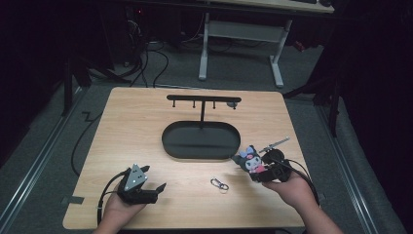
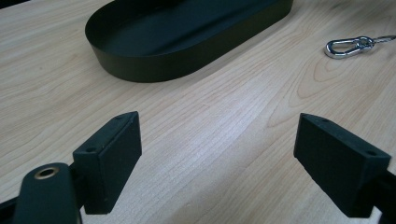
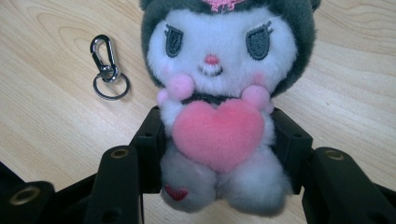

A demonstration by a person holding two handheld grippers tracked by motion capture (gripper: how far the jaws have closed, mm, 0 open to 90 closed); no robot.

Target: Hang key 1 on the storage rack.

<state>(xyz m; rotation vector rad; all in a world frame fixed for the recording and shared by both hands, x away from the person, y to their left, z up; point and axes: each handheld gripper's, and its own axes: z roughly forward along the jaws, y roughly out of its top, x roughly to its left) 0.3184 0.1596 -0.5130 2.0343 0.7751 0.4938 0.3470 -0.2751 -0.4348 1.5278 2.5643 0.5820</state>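
A small plush doll [image 3: 219, 102] with a dark hood, white face and pink heart sits between the jaws of my right gripper [image 3: 219, 154], which is shut on its body. In the high view the plush doll [image 1: 252, 160] and right gripper [image 1: 265, 173] are at the table's right front. A silver carabiner with a ring [image 1: 219, 184] lies on the wood to their left, and the carabiner [image 3: 106, 67] lies left of the doll in the right gripper view. My left gripper [image 1: 158, 187] rests at the left front, open and empty, and the left gripper [image 2: 219, 158] faces bare wood.
A black oval tray [image 1: 170, 141] with an upright post and a hook bar [image 1: 203, 99] stands mid-table; the tray's wall [image 2: 154, 70] is ahead of the left jaws. The carabiner [image 2: 349, 46] lies to its right. A white desk frame [image 1: 204, 48] stands beyond the table.
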